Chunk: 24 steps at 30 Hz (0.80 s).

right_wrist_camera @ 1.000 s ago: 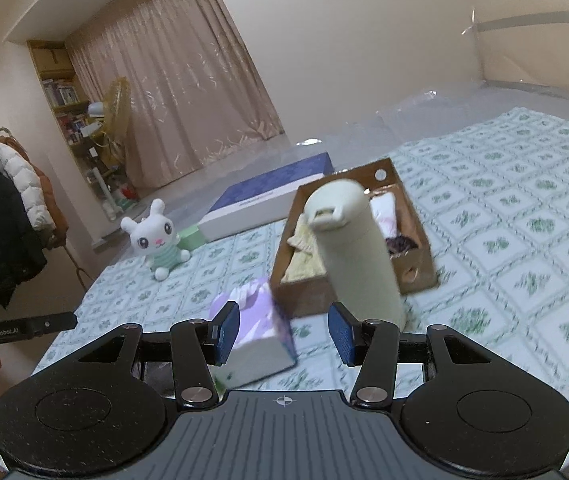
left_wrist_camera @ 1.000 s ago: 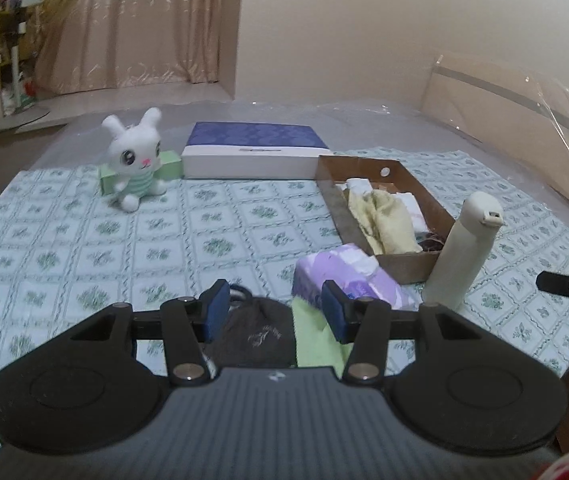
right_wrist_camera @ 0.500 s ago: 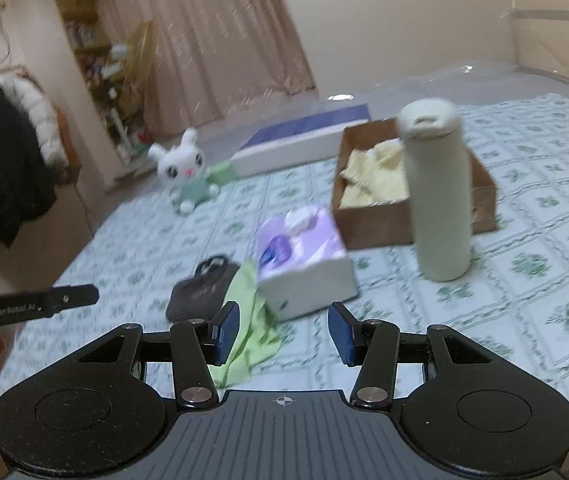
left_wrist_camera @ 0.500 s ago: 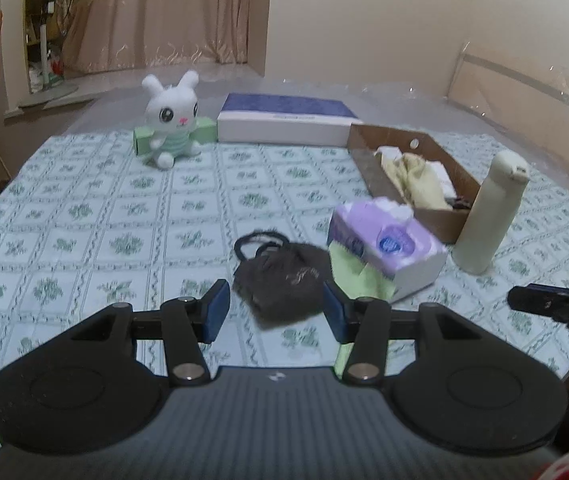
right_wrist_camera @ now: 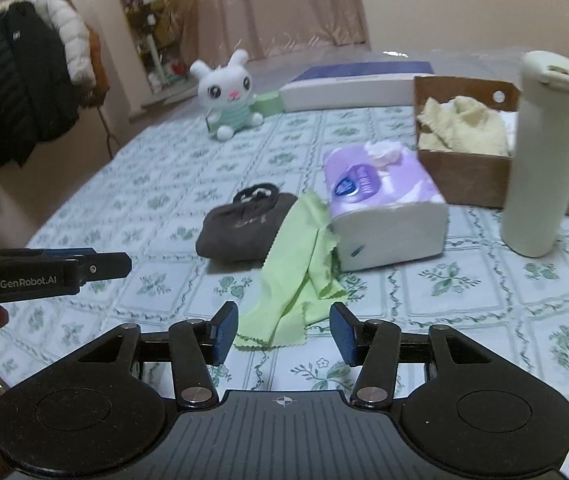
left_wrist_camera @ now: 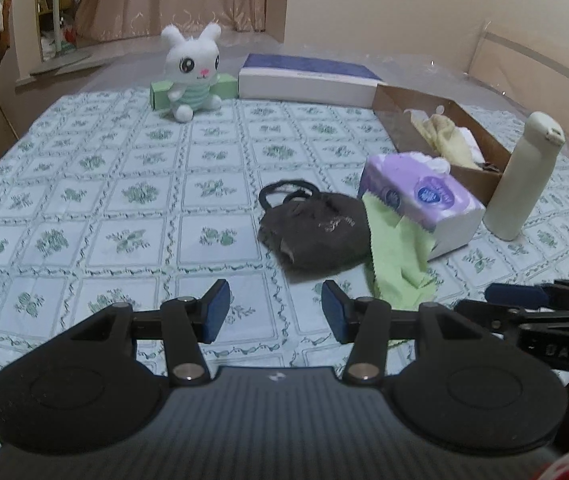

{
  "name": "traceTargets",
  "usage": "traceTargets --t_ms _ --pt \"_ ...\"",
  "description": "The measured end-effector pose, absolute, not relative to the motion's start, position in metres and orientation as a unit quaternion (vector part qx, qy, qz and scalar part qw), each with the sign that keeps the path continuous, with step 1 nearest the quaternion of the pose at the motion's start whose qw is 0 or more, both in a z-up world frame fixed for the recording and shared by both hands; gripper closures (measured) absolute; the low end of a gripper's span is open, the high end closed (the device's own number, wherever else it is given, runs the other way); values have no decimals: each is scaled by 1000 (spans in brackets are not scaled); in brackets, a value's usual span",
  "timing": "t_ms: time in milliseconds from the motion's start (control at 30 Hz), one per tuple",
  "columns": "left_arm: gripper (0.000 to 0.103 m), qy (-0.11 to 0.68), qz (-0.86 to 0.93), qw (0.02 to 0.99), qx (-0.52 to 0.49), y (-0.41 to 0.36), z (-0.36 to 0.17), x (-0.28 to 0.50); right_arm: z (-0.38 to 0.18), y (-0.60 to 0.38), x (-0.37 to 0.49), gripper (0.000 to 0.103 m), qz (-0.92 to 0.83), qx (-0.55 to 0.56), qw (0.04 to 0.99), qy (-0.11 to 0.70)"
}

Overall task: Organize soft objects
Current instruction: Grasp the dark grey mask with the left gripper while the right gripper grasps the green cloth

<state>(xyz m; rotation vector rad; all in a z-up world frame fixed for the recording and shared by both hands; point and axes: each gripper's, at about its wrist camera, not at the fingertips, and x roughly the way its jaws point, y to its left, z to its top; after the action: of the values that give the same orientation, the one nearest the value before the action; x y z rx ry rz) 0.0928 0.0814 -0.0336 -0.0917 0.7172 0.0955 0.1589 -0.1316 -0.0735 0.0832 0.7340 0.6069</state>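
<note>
A dark brown cloth pouch [left_wrist_camera: 314,232] [right_wrist_camera: 244,226] lies mid-bed, with a light green cloth [left_wrist_camera: 398,256] [right_wrist_camera: 300,272] beside it, partly under a purple tissue pack [left_wrist_camera: 420,204] [right_wrist_camera: 382,208]. A brown cardboard box [left_wrist_camera: 424,120] [right_wrist_camera: 468,182] holds a yellow towel [left_wrist_camera: 450,144] [right_wrist_camera: 464,128]. A white plush bunny [left_wrist_camera: 192,74] [right_wrist_camera: 228,94] sits at the far side. My left gripper [left_wrist_camera: 275,311] is open and empty, short of the pouch. My right gripper [right_wrist_camera: 283,333] is open and empty, just short of the green cloth.
A cream bottle [left_wrist_camera: 522,182] [right_wrist_camera: 542,152] stands next to the box. A flat blue-and-white box [left_wrist_camera: 308,80] [right_wrist_camera: 356,84] and a small green box [left_wrist_camera: 224,84] lie at the far edge. Coats [right_wrist_camera: 24,84] hang at the left.
Both grippers have pulled back toward the near edge of the bed and lowered. The pouch, green cloth and tissue pack now lie farther ahead of the fingers. Nothing was taken hold of.
</note>
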Motion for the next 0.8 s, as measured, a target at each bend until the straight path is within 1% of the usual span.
traceTargets --t_ms 100,233,467,700,800 --pt "56 364 45 929 -48 83 -44 98 -82 -123 167 41 281 26 891 357" --pt "56 377 44 924 -53 85 -56 103 -91 -112 176 37 269 9 895 356" --pt "56 393 53 916 -58 92 -71 111 -108 -95 192 36 261 -11 894 363" --pt "56 394 55 915 -61 96 -82 117 -121 -87 207 36 241 -13 899 366" --pt "56 388 51 918 -57 94 -83 119 -124 -84 208 36 235 -20 904 355"
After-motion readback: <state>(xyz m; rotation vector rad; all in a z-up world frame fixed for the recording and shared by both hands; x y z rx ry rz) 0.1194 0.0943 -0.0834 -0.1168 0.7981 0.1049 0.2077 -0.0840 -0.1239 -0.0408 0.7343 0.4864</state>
